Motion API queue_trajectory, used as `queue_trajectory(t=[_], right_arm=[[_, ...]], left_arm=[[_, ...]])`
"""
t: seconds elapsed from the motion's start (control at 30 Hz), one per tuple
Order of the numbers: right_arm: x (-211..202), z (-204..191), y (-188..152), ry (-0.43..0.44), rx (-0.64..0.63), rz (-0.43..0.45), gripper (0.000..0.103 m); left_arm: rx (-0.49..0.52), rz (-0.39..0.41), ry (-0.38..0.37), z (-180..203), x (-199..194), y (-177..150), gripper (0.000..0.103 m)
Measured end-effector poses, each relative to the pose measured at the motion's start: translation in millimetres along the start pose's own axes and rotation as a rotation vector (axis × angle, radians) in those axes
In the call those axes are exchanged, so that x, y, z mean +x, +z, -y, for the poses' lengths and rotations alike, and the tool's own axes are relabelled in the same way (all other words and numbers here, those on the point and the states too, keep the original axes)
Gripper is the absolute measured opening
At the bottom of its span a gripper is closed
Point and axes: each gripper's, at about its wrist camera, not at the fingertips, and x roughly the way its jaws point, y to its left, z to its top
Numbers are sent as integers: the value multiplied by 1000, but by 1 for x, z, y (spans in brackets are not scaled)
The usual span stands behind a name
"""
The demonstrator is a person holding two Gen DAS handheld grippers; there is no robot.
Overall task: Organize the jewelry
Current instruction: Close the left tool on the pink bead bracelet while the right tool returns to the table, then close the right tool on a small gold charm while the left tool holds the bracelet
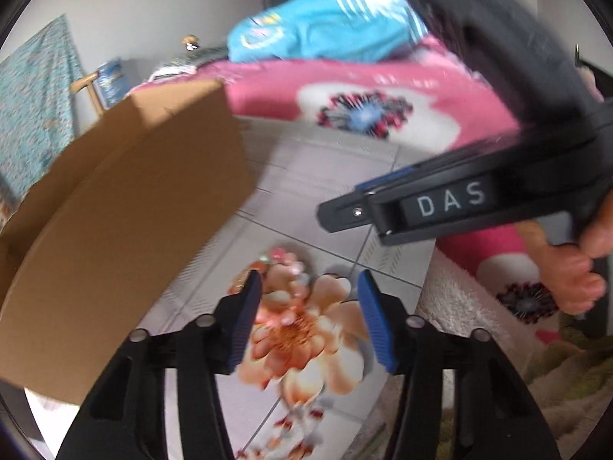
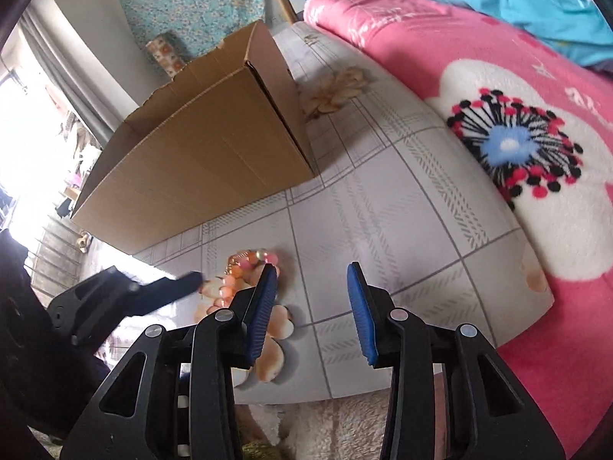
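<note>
Left gripper point(image 1: 310, 322): jaws apart, nothing clamped, hanging over the tablecloth's point(image 2: 383, 207) printed flower. Right gripper point(image 2: 312, 314): jaws apart, empty. Beaded jewelry point(image 2: 245, 268), orange and pink, lies on the tablecloth just beyond the right gripper's left pad; in the left view it is blurred, at the left pad's tip. Open cardboard box point(image 2: 199, 153) stands behind it. Pink blanket point(image 2: 498, 115) borders the table.

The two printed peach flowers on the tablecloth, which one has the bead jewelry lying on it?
The peach flower nearest the tools, with the orange bead jewelry at its top edge; the other peach flower lies bare beside the brown cardboard box.
</note>
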Motion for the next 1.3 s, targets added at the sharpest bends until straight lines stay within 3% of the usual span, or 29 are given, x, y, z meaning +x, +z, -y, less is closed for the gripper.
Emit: queue_trajectory(t=[0.1,0.4,0.57,0.67,0.8,0.93,1.07,1.13,1.3], right_arm=[[1,5,-3,16,7,1,37],[2,15,-3,37,15,11,36],[1,18,-4,42,25,13,36],[-1,19,-4,41,31,15,36],[-4,19,-3,41,34,23,36],[-7,17,-2,46,30,26,36],[-3,10,0,59,9,17,36],[0,2,1,72,-13,8,36],[15,-26,3,111,-114,-21,34]], left_arm=[[-1,-50,22,1,22,3,36],[-125,-88,-14,-12,34,-1,33],[-148,-76,5,-20,33,-3,9],[-152,-77,-1,-23,33,-2,9],[-227,-11,-57,-41,13,3,9],[-324,76,-61,-73,-22,6,9],[-426,142,-18,-107,-59,-6,9],[-453,154,46,-119,-73,-16,9],[-512,112,198,-136,-84,-50,9]])
